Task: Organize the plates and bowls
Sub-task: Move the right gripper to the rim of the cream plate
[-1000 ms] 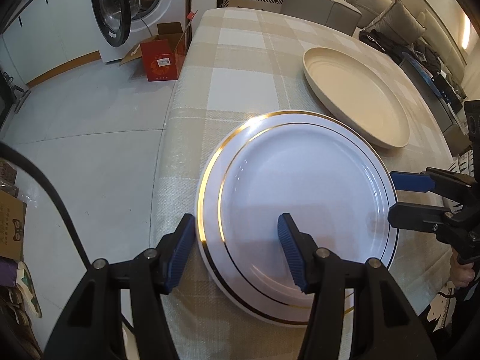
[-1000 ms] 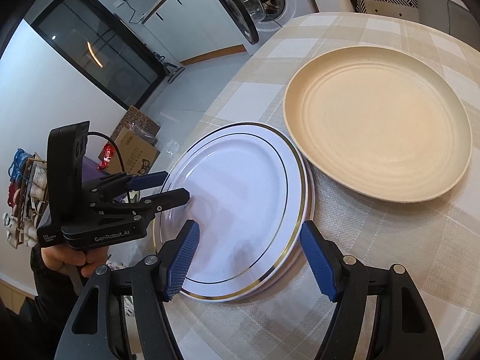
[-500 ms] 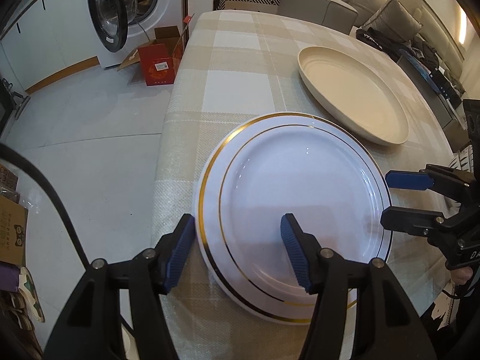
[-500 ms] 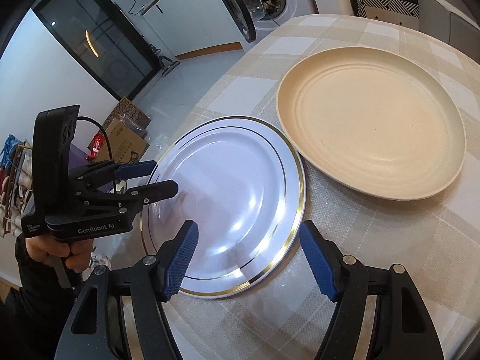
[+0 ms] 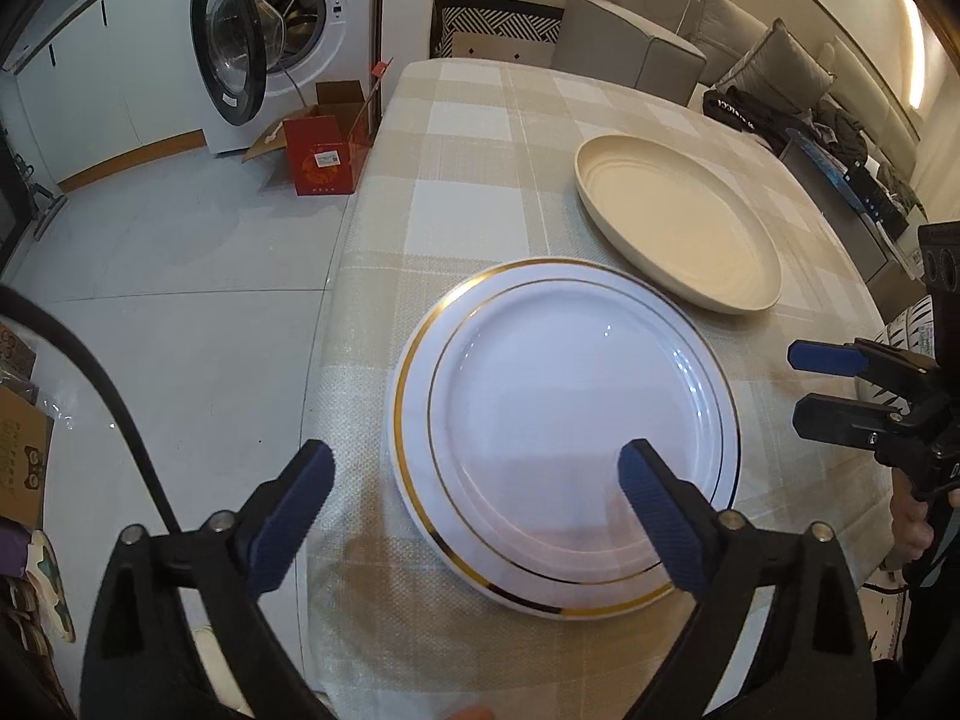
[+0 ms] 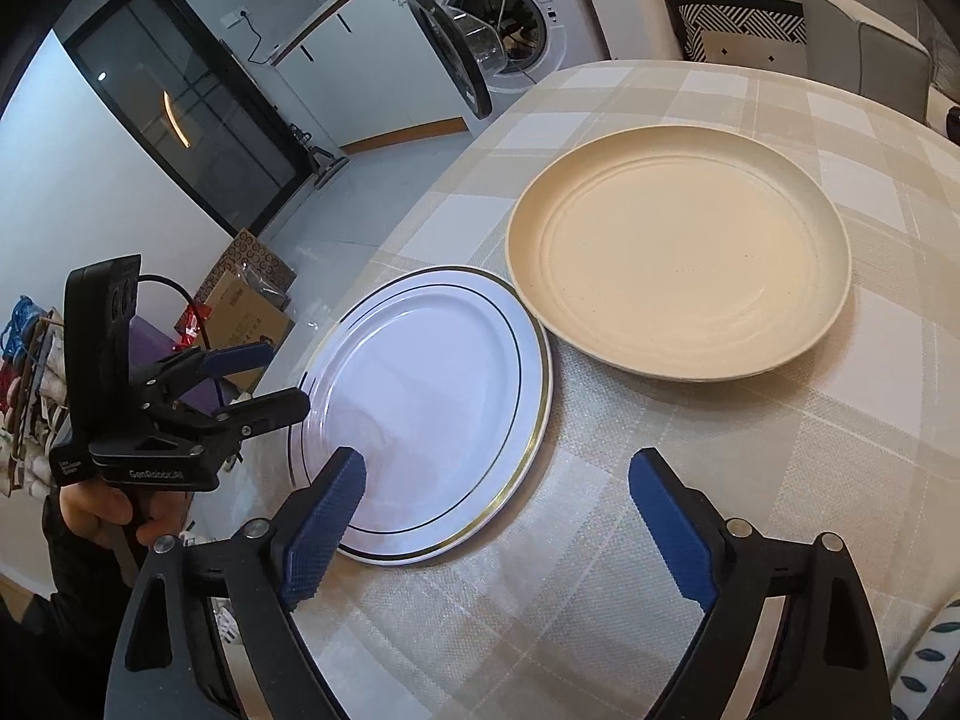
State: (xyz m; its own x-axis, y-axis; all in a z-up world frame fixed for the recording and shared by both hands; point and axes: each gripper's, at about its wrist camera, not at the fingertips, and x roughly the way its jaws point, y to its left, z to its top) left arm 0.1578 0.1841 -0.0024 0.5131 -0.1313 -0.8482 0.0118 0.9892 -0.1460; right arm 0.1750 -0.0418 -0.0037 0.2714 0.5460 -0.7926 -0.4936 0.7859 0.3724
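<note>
White round gold-rimmed plate (image 5: 564, 438) lies flat on checked tablecloth (image 5: 480, 180) between both tongs, released. Left gripper (image 5: 474, 510) and right gripper (image 6: 495, 516) opening, empty. Cream ridged plate (image 6: 678, 276) just beyond, unstacked: stacking likely remains.

This is a home: a dining table (image 5: 480, 138) under a checked beige cloth stands between a front-loading washing machine (image 5: 282, 30) set beside white cabinets (image 6: 336, 54) and a lounge with a grey cushioned sofa (image 5: 762, 54).
</note>
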